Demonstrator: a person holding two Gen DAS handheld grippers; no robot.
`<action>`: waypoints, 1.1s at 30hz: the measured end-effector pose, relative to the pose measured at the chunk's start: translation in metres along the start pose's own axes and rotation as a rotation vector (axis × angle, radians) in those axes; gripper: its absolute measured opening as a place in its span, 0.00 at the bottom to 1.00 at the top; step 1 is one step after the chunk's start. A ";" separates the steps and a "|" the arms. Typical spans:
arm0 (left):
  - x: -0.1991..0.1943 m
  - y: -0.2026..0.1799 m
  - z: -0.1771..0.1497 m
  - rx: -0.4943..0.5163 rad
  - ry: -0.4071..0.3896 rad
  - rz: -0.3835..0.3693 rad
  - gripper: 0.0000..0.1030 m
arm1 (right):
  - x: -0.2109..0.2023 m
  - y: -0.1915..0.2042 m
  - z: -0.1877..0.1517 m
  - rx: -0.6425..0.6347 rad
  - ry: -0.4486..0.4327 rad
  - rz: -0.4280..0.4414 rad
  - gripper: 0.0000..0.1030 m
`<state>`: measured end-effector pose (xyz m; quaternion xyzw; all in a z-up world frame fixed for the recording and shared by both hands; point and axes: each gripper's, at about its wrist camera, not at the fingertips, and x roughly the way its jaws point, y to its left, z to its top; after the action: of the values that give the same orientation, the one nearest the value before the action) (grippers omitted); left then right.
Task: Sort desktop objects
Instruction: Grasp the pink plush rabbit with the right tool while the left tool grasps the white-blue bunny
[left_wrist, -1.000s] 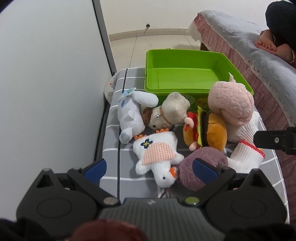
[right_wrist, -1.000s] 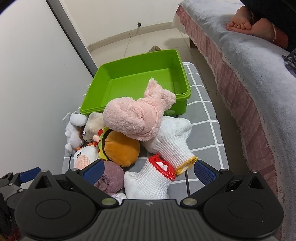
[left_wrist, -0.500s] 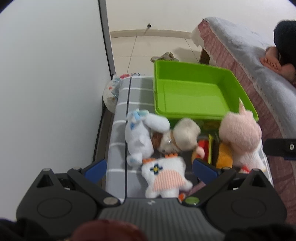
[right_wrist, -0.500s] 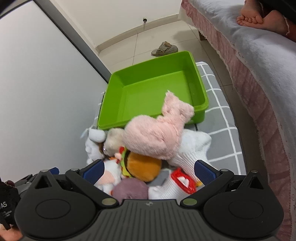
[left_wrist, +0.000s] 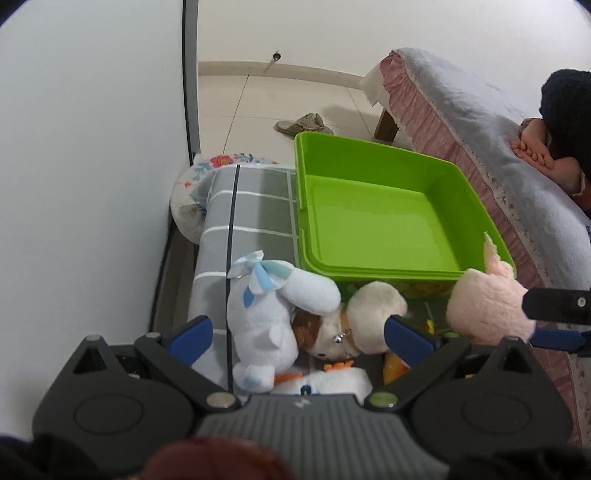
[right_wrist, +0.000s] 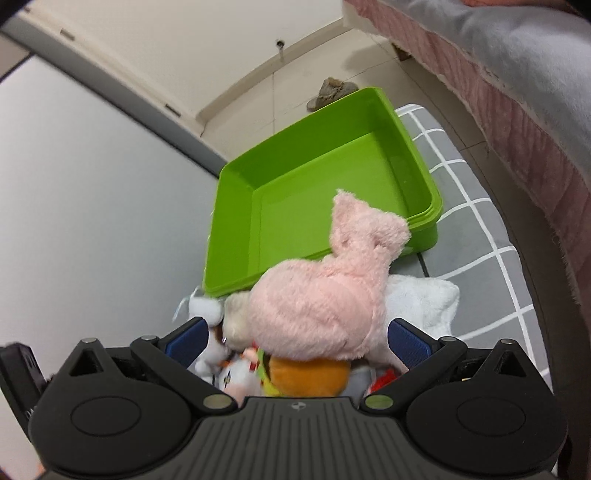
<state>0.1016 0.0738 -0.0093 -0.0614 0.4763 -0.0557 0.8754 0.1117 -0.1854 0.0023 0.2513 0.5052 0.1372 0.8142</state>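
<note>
Both claws gape wide with nothing gripped, the right claw (right_wrist: 295, 341) straddling the pink plush (right_wrist: 317, 310) atop the toy heap, likely first for the empty green bin (right_wrist: 421, 177) just behind, the left claw (left_wrist: 297, 336) around the white bunny (left_wrist: 266, 317).

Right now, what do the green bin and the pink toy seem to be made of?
The green bin looks like hard moulded plastic: smooth, slightly glossy walls with light reflections and a stepped rim. The pink toy seems to be soft plush fabric over stuffing: its surface is fuzzy, matte and rounded, with loose fibres at the ear edges. The exact fibre cannot be told.
</note>
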 end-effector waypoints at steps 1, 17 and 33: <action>0.004 0.002 0.000 -0.006 0.002 -0.006 1.00 | 0.002 -0.002 0.001 0.007 -0.010 -0.001 1.00; 0.040 0.039 -0.002 -0.256 0.006 -0.127 1.00 | 0.026 -0.015 0.006 0.011 0.001 -0.006 1.00; 0.048 0.055 -0.008 -0.378 0.018 -0.130 0.78 | 0.027 -0.021 0.007 0.048 -0.002 0.006 1.00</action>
<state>0.1228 0.1201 -0.0627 -0.2548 0.4811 -0.0225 0.8385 0.1293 -0.1916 -0.0270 0.2722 0.5067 0.1273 0.8081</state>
